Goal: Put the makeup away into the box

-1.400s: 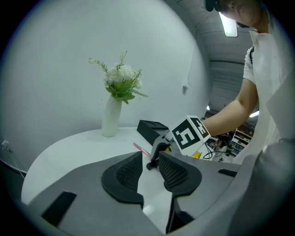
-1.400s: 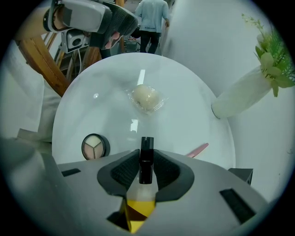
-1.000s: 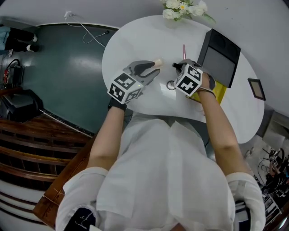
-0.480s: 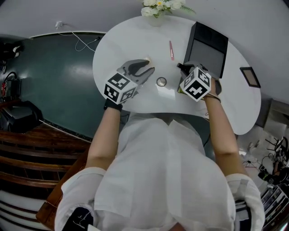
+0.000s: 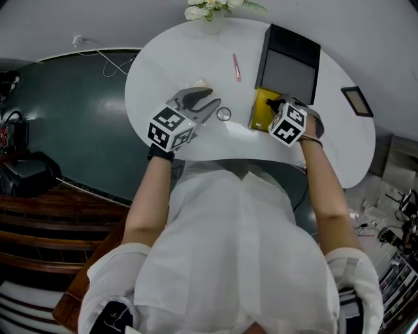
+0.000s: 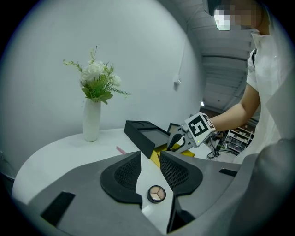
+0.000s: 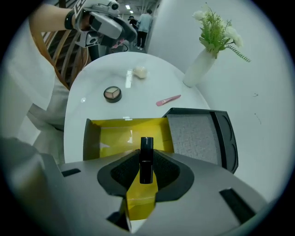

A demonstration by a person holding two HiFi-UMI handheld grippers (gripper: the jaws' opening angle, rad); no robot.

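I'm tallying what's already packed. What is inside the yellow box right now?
The visible floor of the yellow box is bare, with no makeup lying on it. Its near end is covered by the right claw and the black tube it grips, so that part cannot be checked.

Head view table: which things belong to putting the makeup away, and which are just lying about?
Job in hand: yellow box with its black lid, black tube held in the right gripper, round compact, pink stick, cream sponge.
Lying about: vase of flowers, small dark frame.
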